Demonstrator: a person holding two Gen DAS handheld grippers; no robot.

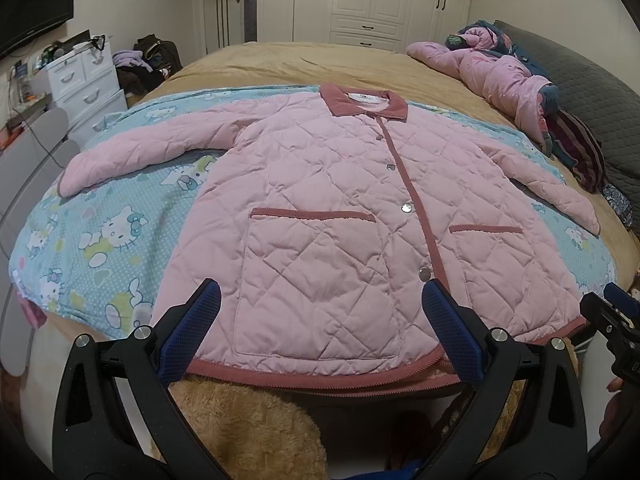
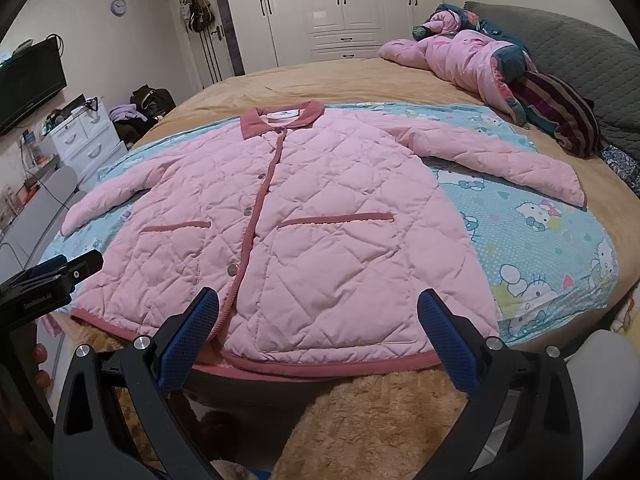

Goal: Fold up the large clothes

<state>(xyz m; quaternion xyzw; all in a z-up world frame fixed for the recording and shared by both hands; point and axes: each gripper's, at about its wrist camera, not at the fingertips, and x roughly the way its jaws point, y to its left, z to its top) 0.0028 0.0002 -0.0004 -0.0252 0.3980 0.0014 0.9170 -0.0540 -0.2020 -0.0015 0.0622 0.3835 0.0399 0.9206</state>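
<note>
The pink quilted jacket (image 1: 340, 208) lies flat, buttoned and face up across the centre of both views, sleeves spread, so no fold appears made yet and the whole task remains. The left gripper (image 1: 320, 312) and right gripper (image 2: 318, 312) hover at its hem, jaws apart and empty. It rests on a blue cartoon-cat sheet (image 1: 112, 240) over a tan bedspread (image 1: 280, 64), with white wardrobes (image 2: 340, 4) at the top.

My own blue pads (image 1: 192, 332) cover parts of the hem of the pink jacket (image 1: 320, 216), the label inside its collar (image 2: 280, 115) is too small to read, and the picture edge cuts off my right gripper (image 1: 616, 320).
</note>
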